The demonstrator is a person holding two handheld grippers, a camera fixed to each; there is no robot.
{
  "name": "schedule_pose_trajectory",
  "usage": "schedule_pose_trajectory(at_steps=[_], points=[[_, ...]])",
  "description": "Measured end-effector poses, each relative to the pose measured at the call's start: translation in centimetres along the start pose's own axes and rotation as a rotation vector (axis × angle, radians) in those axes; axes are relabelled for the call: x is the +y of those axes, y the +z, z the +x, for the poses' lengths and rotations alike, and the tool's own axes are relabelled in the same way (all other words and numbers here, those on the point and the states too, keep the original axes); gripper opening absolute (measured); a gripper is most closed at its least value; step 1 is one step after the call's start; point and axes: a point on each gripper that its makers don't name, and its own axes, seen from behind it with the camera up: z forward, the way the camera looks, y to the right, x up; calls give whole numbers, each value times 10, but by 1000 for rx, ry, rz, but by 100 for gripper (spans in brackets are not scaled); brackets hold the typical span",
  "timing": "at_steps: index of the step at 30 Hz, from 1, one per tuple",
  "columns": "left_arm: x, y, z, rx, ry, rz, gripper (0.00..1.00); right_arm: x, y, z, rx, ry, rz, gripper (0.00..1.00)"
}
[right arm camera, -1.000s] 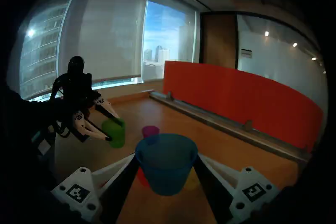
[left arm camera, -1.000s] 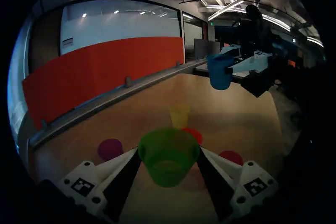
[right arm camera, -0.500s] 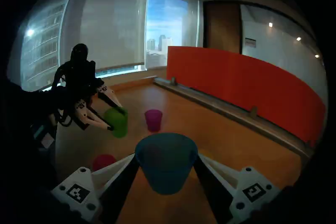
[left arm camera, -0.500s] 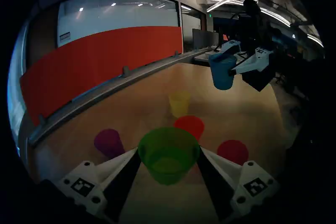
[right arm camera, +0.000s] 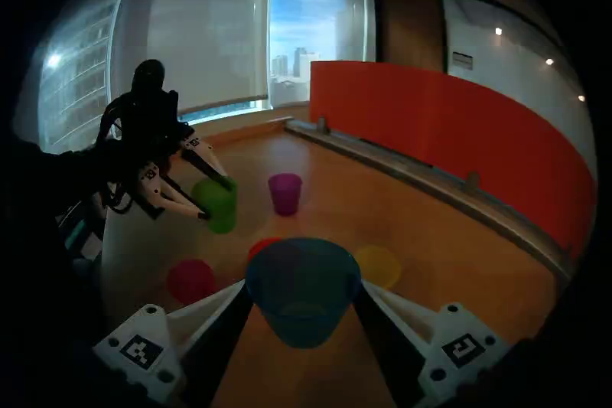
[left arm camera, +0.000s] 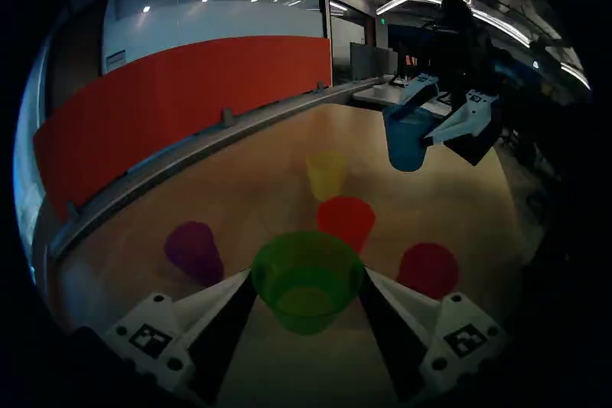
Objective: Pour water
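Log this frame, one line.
left gripper: shut on green cup | right gripper: shut on blue cup | both held above table | table: yellow cup, red cup, purple cup, pink cup

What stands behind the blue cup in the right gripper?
Behind the blue cup a red cup shows above the rim, mostly covered. A yellow cup stands to its right, uncovered.
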Motion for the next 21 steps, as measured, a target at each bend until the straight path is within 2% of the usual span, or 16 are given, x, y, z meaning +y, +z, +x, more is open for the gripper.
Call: schedule_pose_trajectory(at_steps=[21], points=[[1, 19, -33, -51, -31, -14, 88, 1, 16, -32, -50, 16, 5, 91]])
